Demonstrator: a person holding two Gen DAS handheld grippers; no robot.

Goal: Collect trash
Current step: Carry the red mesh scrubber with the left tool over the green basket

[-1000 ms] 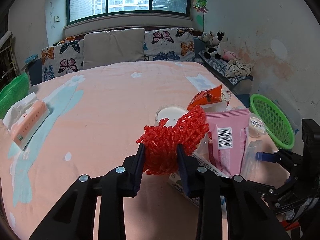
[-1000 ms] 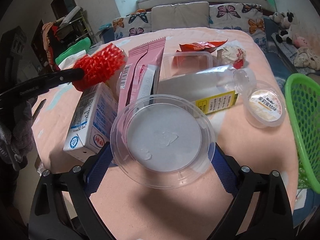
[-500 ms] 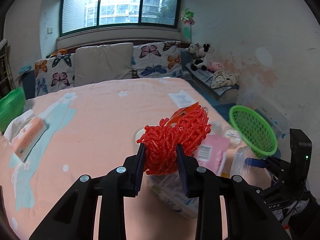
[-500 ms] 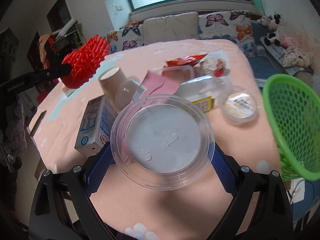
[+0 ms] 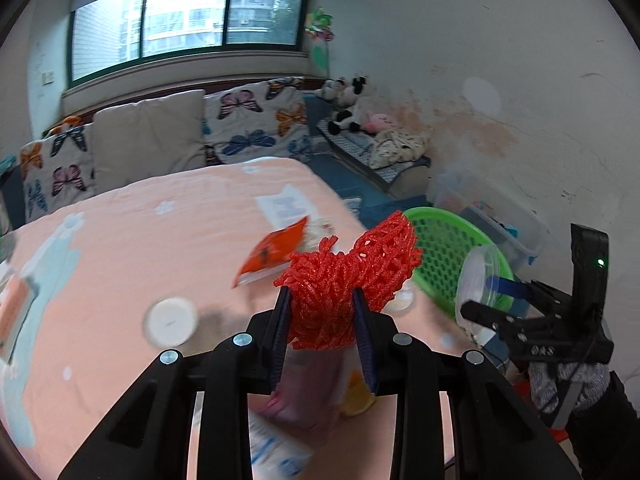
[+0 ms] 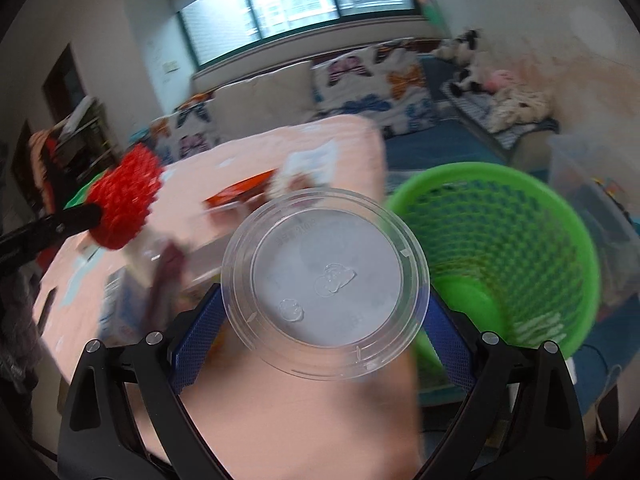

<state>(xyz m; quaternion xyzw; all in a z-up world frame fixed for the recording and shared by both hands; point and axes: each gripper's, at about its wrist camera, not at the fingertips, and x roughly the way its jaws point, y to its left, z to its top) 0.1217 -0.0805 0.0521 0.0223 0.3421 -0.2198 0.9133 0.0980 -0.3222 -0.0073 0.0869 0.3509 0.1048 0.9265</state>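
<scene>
My left gripper [image 5: 322, 312] is shut on a red foam net [image 5: 352, 276] and holds it above the pink bed, short of the green basket [image 5: 444, 248]. The net also shows in the right wrist view [image 6: 124, 208]. My right gripper [image 6: 320, 320] is shut on a clear plastic container [image 6: 326, 280], held above the bed's edge just left of the green basket [image 6: 520, 248]. The container also shows in the left wrist view [image 5: 478, 276], at the basket's rim.
On the pink bed [image 5: 140, 240] lie an orange snack bag [image 5: 276, 252], a white paper cup [image 5: 170, 320], a milk carton [image 6: 116, 300] and pink packaging [image 5: 304, 392]. A clear storage box [image 5: 488, 216] stands behind the basket by the wall.
Both grippers have risen and swung right toward the green basket with their loads. The basket now fills more of the right wrist view.
</scene>
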